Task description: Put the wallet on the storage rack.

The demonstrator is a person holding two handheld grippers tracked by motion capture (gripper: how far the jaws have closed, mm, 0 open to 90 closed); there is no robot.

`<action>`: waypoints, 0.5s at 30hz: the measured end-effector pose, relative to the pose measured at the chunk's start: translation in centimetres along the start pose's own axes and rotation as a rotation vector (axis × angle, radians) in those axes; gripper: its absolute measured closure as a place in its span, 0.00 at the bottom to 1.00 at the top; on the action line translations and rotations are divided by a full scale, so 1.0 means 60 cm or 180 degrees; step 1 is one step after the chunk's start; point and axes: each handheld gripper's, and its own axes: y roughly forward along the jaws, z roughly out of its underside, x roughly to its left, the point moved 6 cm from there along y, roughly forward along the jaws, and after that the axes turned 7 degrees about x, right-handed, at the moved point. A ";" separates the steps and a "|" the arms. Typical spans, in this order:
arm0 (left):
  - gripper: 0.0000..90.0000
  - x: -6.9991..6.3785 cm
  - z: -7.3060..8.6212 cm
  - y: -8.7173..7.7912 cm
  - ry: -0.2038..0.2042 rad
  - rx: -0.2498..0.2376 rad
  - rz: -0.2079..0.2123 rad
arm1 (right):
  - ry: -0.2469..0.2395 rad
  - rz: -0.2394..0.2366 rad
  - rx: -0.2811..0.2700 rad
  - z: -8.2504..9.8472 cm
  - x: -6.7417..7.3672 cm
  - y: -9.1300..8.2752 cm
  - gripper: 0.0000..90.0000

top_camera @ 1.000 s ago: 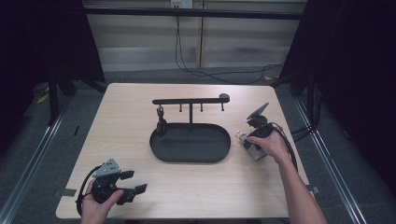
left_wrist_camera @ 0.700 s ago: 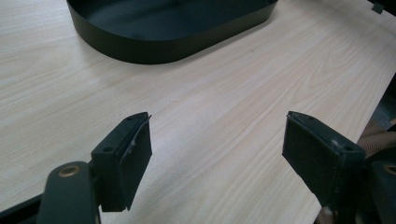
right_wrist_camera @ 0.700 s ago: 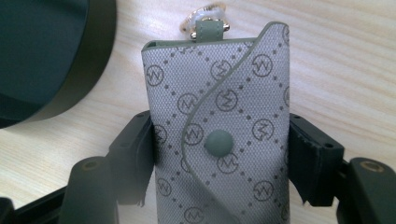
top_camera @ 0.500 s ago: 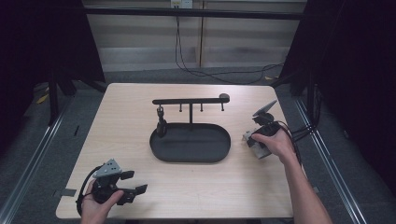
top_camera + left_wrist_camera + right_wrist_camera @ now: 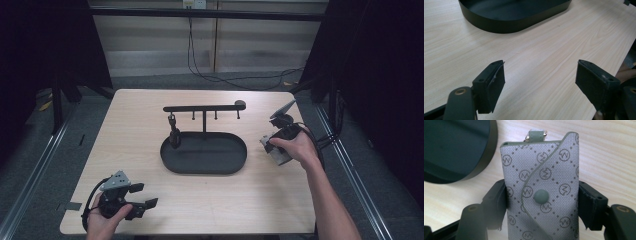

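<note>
Right gripper (image 5: 541, 202) has its jaws clamped on a grey patterned key pouch (image 5: 541, 192), one pad on each long edge, about halfway down the pouch. The snap button (image 5: 541, 196) sits dead centre between the jaws, flap side facing the camera. The top third of the pouch sticks out past the pads, with a small tab and metal hardware (image 5: 535, 133) at the far end. The lower end runs back between the jaws toward the gripper body.

In the high view the right gripper (image 5: 280, 142) and pouch (image 5: 276, 150) are at the right side of the bench (image 5: 135, 115), just right of the black oval tray (image 5: 203, 152) and apart from it. The right hand (image 5: 297, 147) is wrapped round the gripper body. In the right gripper view the tray's rounded end (image 5: 456, 150) is close by at upper left, with bench wood showing under the pouch; I can't tell from these pictures whether the pouch is clear of the surface.

A black stand with a hook bar (image 5: 205, 108) rises from the back of the tray, and a small dark item (image 5: 173, 134) hangs at its left end.

Left gripper (image 5: 540, 82) has its jaws wide apart with nothing between them, just bare bench. It sits at the near-left corner (image 5: 127, 197), held by the left hand (image 5: 102, 220), well apart from the pouch, with the tray wall (image 5: 511, 23) ahead of it.
</note>
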 end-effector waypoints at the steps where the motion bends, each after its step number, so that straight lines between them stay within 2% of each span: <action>1: 0.26 0.000 0.000 0.000 -0.0002 0.0003 -0.0004 | -0.0007 0.0012 0.0026 0.000 0.001 -0.004 0.36; 8: 0.26 0.000 0.000 0.001 0.0003 0.0019 -0.0012 | -0.0046 0.0038 0.0102 -0.003 0.006 -0.029 0.36; 15: 0.26 0.000 0.000 0.001 -0.0012 0.0017 -0.0009 | -0.0040 0.0029 0.0091 -0.009 0.014 -0.046 0.36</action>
